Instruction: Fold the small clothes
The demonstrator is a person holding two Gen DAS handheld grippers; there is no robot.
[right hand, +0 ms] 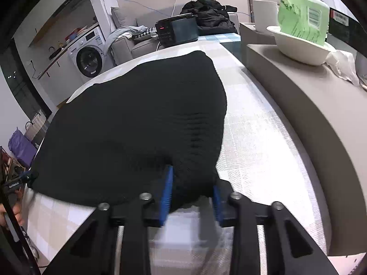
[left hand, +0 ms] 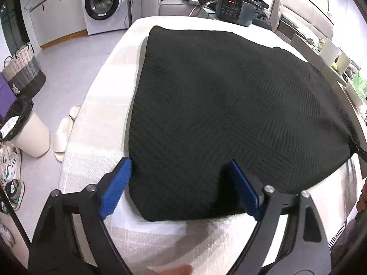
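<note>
black knit garment (left hand: 229, 114) lies flat on the checked tablecloth (left hand: 96, 142). right gripper (right hand: 192, 194) pinches its near right corner, fabric bunched between narrowed jaws. left gripper (left hand: 181, 183) straddles the near left corner, jaws wide (not gripping) — probably readying a two-corner lift for folding.

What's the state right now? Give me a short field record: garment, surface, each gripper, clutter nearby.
garment: black knit cloth, spread flat, near edge toward the grippers
surface: table with a pale checked cover
left gripper: open, jaws wide, straddling the near left corner of the cloth, pads not pressing it
right gripper: jaws narrow, closed on a bunched bit of the cloth's near right corner
far end of table: black device with a keypad
right of table: white bowl on a ledge, holding a green pack
fold: not yet begun
</note>
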